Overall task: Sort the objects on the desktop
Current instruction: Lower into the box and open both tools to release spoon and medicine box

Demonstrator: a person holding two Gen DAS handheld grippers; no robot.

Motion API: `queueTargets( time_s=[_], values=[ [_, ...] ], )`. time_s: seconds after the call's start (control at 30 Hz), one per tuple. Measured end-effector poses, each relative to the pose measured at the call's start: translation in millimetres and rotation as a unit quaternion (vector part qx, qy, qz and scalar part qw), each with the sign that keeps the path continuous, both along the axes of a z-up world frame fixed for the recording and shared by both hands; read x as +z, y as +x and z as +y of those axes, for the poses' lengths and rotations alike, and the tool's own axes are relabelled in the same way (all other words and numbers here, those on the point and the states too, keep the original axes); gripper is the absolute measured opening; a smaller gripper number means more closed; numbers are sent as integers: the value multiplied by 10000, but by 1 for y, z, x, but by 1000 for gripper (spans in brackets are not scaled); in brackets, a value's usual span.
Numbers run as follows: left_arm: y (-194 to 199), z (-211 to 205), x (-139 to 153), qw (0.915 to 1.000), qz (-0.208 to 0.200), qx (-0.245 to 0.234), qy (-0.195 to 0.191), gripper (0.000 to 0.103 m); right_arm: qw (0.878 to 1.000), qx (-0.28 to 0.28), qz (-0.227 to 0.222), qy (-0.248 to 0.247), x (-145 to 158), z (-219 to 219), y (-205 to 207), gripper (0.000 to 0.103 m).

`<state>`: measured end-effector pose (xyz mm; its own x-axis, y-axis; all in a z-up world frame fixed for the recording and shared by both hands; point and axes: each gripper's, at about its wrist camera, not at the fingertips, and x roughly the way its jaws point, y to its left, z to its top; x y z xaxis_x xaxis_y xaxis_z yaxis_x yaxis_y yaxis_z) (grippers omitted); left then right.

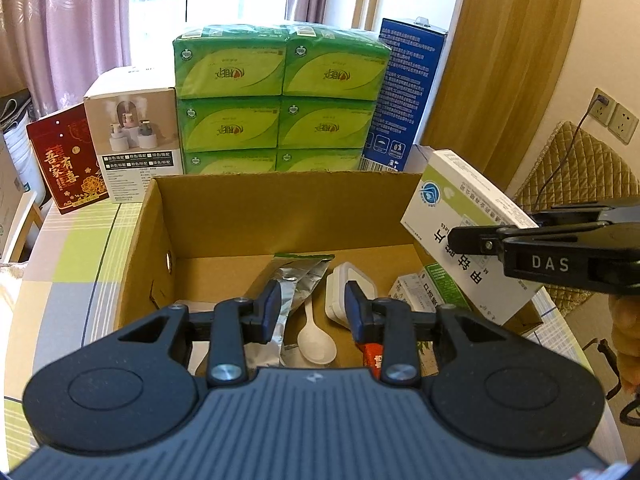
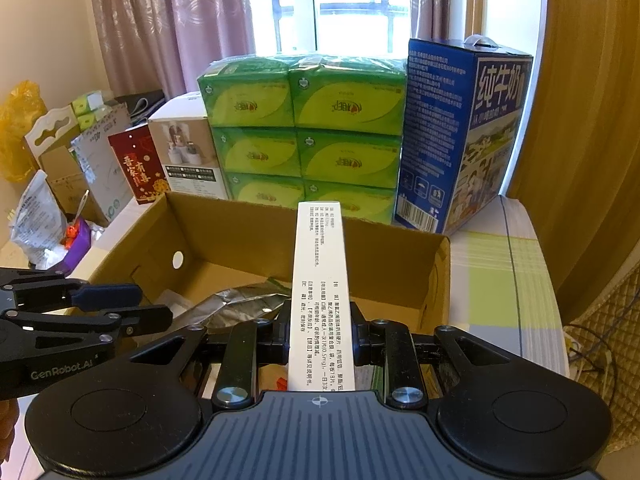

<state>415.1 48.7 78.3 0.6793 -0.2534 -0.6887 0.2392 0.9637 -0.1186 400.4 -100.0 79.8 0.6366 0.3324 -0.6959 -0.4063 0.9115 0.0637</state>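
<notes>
right gripper [image 2: 320, 336] pinching white medicine box [image 2: 320, 280] edge-on, fingers pressed on its flat sides | held above right wall of cardboard box [image 1: 280, 212] | left gripper [image 1: 313, 308] spread, empty, over box's near side | spoon [image 1: 316, 340] and foil pouch [image 1: 292, 280] on floor, far half bare

Bkgd: green tissue packs [image 1: 280, 92] stacked at centre, blue milk carton [image 2: 460, 140] just right, humidifier box [image 1: 134, 140] & red box [image 1: 66, 160] left. Curtains [image 1: 60, 20], window [image 2: 340, 0] behind.
</notes>
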Motion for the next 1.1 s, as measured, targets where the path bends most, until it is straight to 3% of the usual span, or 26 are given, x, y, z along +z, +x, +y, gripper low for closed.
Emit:
queueTargets(
  time_s=[0.13, 0.17, 0.2, 0.23, 0.53, 0.7, 0.97, 1.1],
  values=[
    [0, 2, -1, 10000, -9, 57, -9, 36, 9989, -68, -1, 454, -4, -7, 7, 25],
    [0, 3, -1, 10000, -5, 79, 4, 42, 9982, -151, 8, 577, -5, -11, 9, 31],
    [0, 4, -1, 9999, -12, 100, 19, 49, 9978, -228, 16, 624, -6, -14, 10, 47],
    [-1, 4, -2, 9999, -24, 110, 32, 52, 9975, -261, 12, 656, -7, -17, 10, 50],
    [-5, 0, -1, 9997, -98, 87, 181, 76, 9980, -333, 45, 529, -9, -27, 6, 50],
    [-10, -4, 4, 9992, -235, 60, 318, 97, 9983, -335, 29, 483, -7, -29, 2, 55],
    [-18, -9, 17, 9979, -357, 48, 538, 102, 9984, -368, -53, 419, 2, -34, -9, 74],
    [-22, -13, 24, 9965, -348, 164, 742, 102, 9988, -360, -56, 316, 9, -34, -16, 90]
  ],
)
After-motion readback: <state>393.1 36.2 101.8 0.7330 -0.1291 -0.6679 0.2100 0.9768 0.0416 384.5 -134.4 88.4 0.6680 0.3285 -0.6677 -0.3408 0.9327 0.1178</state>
